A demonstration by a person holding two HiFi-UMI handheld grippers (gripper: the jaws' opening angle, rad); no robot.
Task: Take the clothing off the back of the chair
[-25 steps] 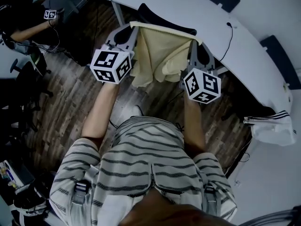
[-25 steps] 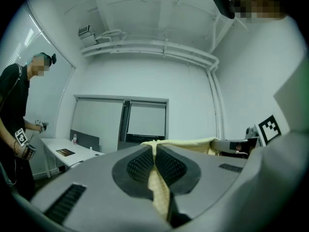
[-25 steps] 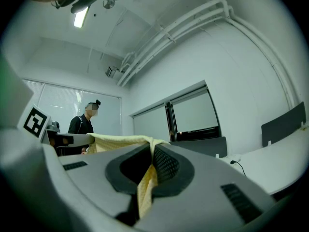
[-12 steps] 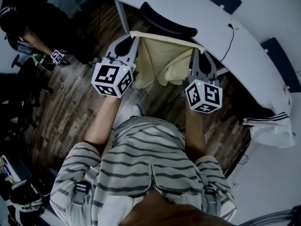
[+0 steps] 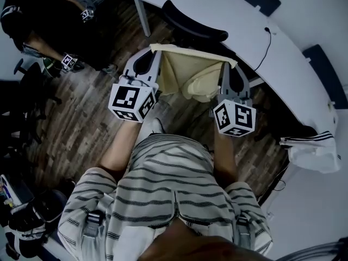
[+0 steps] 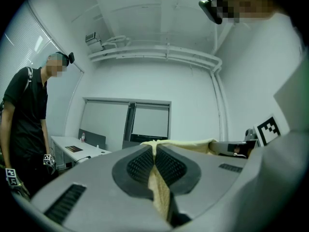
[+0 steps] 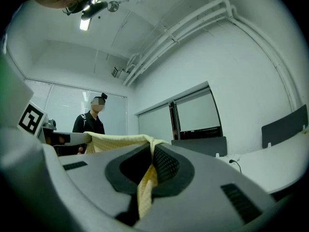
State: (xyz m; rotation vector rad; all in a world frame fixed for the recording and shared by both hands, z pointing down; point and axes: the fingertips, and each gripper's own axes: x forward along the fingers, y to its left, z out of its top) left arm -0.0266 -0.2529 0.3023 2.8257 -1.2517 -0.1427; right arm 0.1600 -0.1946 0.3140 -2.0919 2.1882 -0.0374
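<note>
A pale yellow garment (image 5: pixel 187 74) hangs stretched between my two grippers, clear of the black office chair (image 5: pixel 191 26) whose back shows just beyond it. My left gripper (image 5: pixel 153 50) is shut on the garment's left top corner, and the yellow cloth (image 6: pixel 159 190) is pinched between its pads. My right gripper (image 5: pixel 224 64) is shut on the right top corner, with cloth (image 7: pixel 145 187) caught in its jaws. Both grippers point level at about the same height. The garment's top edge (image 7: pixel 116 138) runs taut from one to the other.
A curved white desk (image 5: pixel 255 42) lies behind the chair, with a cable on it. A white striped garment (image 5: pixel 310 145) hangs off the desk at the right. A person in black (image 5: pixel 32 26) with marker cubes stands at the upper left. The floor (image 5: pixel 81 118) is dark wood.
Both grippers have drawn the garment back from the chair toward me, so the chair back now stands bare. The person at the upper left has shifted.
</note>
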